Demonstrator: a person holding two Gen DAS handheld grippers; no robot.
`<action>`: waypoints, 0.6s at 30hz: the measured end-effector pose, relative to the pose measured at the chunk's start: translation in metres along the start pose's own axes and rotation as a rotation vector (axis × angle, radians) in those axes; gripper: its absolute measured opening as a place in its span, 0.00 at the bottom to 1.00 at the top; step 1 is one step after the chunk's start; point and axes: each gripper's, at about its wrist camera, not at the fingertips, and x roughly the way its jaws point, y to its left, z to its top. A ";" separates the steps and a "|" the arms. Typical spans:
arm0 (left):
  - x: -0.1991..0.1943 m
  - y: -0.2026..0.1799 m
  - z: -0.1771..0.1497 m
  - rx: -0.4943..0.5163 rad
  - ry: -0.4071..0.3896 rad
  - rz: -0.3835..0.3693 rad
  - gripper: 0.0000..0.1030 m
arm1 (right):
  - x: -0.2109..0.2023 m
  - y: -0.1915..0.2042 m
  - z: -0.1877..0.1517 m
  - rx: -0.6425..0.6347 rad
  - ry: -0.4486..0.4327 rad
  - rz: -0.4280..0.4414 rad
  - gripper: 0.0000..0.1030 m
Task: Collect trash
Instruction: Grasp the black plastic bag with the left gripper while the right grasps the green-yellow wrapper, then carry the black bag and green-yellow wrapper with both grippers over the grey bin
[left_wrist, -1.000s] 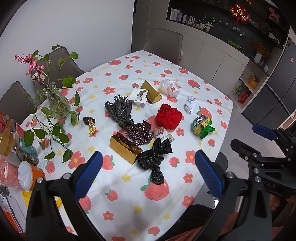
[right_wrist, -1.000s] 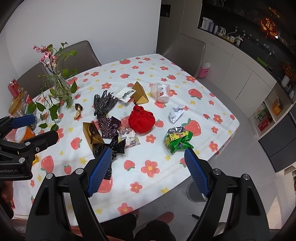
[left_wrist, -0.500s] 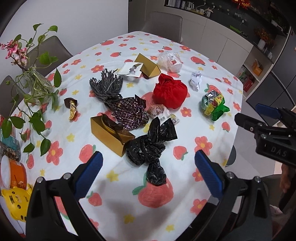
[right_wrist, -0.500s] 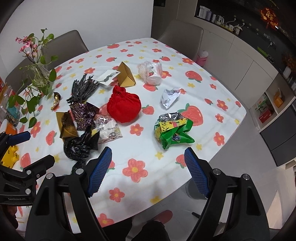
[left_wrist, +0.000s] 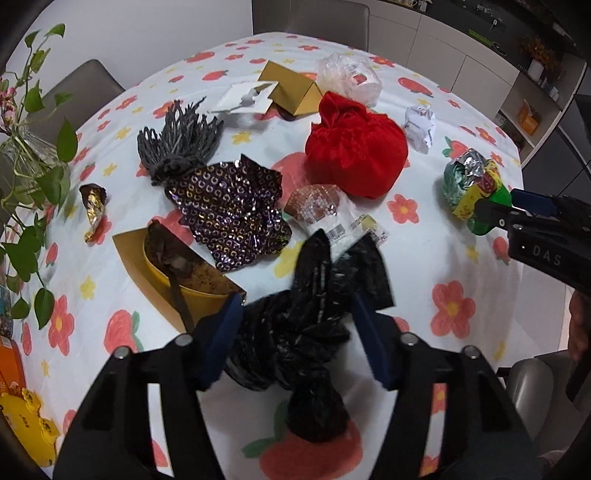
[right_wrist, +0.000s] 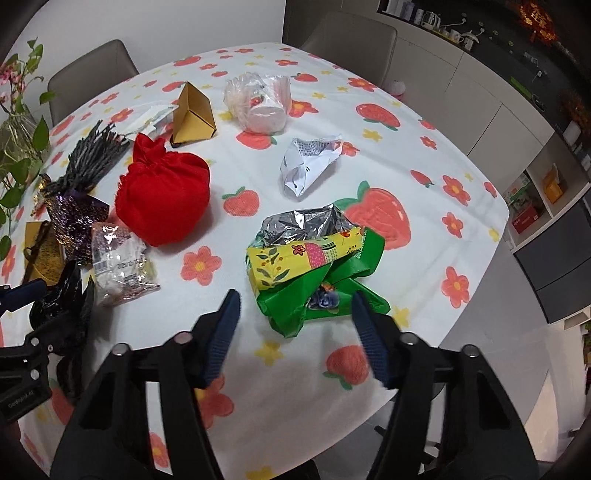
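Trash lies spread over a strawberry-print tablecloth (left_wrist: 458, 258). My left gripper (left_wrist: 295, 325) is low over a crumpled black plastic bag (left_wrist: 303, 332). The bag fills the gap between the closing jaws, and I see no pad squeezing it. My right gripper (right_wrist: 295, 314) hangs over a green and yellow foil snack wrapper (right_wrist: 314, 266). Its jaws are closing with the wrapper's near edge between the tips, and the left pad is still clear of it. The same wrapper (left_wrist: 472, 184) shows in the left wrist view beside the right gripper's fingers (left_wrist: 532, 203).
Around them lie a red cloth bundle (left_wrist: 354, 155), purple foil wrap (left_wrist: 232, 214), a gold box with a yellow bowl (left_wrist: 177, 273), a clear packet (right_wrist: 118, 266), crumpled paper (right_wrist: 306, 166), a bagged plastic cup (right_wrist: 262, 103) and a gold triangular box (right_wrist: 192, 114). A plant vase (left_wrist: 26, 155) stands left. The table edge (right_wrist: 480, 280) is close on the right.
Both grippers have dropped close to the table and their jaws have narrowed. The left now straddles the black bag, the right the green wrapper.
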 end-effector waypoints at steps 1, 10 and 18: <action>0.003 0.001 0.000 -0.008 0.002 0.001 0.48 | 0.006 0.001 0.001 -0.013 0.019 0.005 0.29; 0.000 -0.001 0.005 -0.015 -0.015 -0.049 0.16 | -0.005 0.004 0.004 -0.062 -0.019 0.049 0.15; -0.011 -0.007 0.010 -0.008 -0.033 -0.049 0.15 | -0.028 0.004 0.004 -0.069 -0.050 0.074 0.15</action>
